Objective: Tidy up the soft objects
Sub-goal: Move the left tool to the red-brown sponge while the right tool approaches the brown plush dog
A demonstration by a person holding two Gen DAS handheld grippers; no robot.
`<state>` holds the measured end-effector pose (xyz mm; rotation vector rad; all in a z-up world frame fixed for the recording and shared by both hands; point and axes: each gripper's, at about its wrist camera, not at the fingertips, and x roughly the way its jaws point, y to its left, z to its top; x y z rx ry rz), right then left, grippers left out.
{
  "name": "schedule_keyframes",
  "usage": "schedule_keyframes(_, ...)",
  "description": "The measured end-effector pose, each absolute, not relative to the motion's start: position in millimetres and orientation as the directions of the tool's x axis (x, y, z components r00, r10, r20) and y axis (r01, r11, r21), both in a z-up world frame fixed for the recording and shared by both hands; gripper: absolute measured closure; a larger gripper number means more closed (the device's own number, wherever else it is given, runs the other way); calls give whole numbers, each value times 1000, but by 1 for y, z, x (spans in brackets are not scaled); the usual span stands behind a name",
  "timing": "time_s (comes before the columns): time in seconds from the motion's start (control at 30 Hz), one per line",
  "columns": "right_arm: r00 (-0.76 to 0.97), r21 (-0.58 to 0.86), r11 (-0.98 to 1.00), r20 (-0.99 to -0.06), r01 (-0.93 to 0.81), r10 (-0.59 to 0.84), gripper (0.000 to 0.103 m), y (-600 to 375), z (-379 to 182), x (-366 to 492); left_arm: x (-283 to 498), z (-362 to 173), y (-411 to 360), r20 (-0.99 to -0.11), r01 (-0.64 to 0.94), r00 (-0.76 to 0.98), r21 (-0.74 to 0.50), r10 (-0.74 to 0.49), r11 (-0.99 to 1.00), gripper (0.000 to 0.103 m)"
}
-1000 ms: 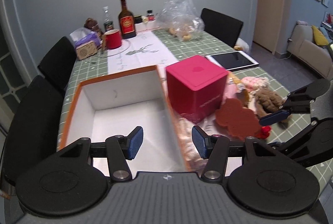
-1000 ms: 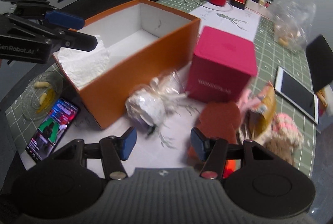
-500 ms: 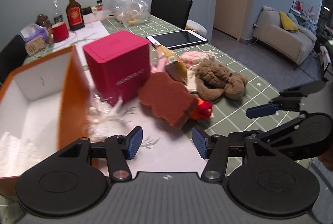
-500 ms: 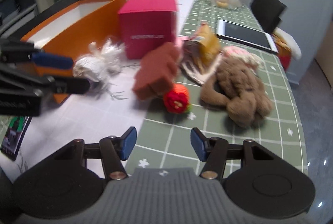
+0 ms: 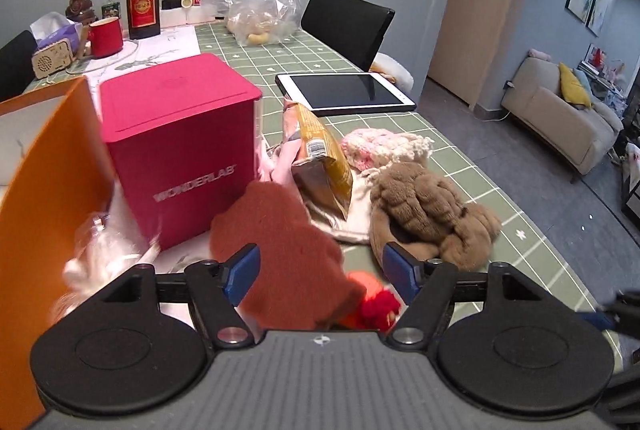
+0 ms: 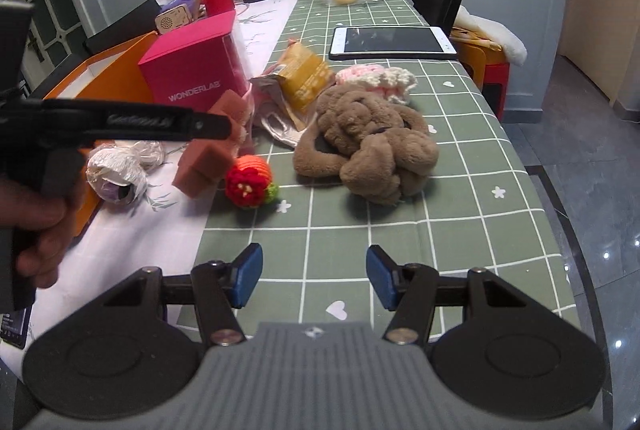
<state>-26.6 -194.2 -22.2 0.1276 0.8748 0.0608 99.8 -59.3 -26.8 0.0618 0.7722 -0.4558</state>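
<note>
My left gripper (image 5: 320, 272) is open, its jaws on either side of a rust-brown sponge-like block (image 5: 288, 254) without closing on it; the block also shows in the right wrist view (image 6: 208, 158). A red-orange crochet ball (image 6: 250, 182) lies beside the block. A brown plush toy (image 6: 368, 138) and a pink-white knitted piece (image 6: 380, 76) lie on the green checked cloth. The orange box (image 5: 44, 166) stands at the left. My right gripper (image 6: 314, 276) is open and empty above the cloth, short of the plush.
A pink WONDERLAB box (image 5: 180, 146) stands beside the orange box. A yellow snack bag (image 5: 320, 150), a crumpled plastic-wrapped bundle (image 6: 120, 170), a tablet (image 5: 346, 90), a bottle (image 5: 143, 4), a red mug (image 5: 106, 36) and a plastic bag (image 5: 260, 10) are on the table. A phone (image 6: 12, 322) lies near the edge.
My left gripper has swung right from over the orange box and closed in on the brown block. My right gripper has turned toward the plush and pulled back.
</note>
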Motion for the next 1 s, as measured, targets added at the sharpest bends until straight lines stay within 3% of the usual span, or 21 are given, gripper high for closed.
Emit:
schedule_keyframes(0.17,631,147,989,-768,15,104,46,-200,-29,-23,114,-41,-74,-714,365,642,-38,-281,930,20)
schedule_keyframes(0.3,631,155,988,-768,11,113,46,-199,-32,-20,111,-45,-85,-702,326,691,89,-173,941,20)
schedule_keyframes(0.5,642,108,994,-764,24,68,46,-194,-34,-13,97,-48,-88,-667,339,737,223,-111,914,19)
schedule_keyframes(0.83,668,79,996,-744,36,35,46,-197,-31,2,95,-35,-36,-649,303,743,110,-162,947,20)
schedule_keyframes(1.0,686,21,999,-728,23,0,46,-192,-26,16,94,-29,-31,-625,277,770,149,-126,949,22)
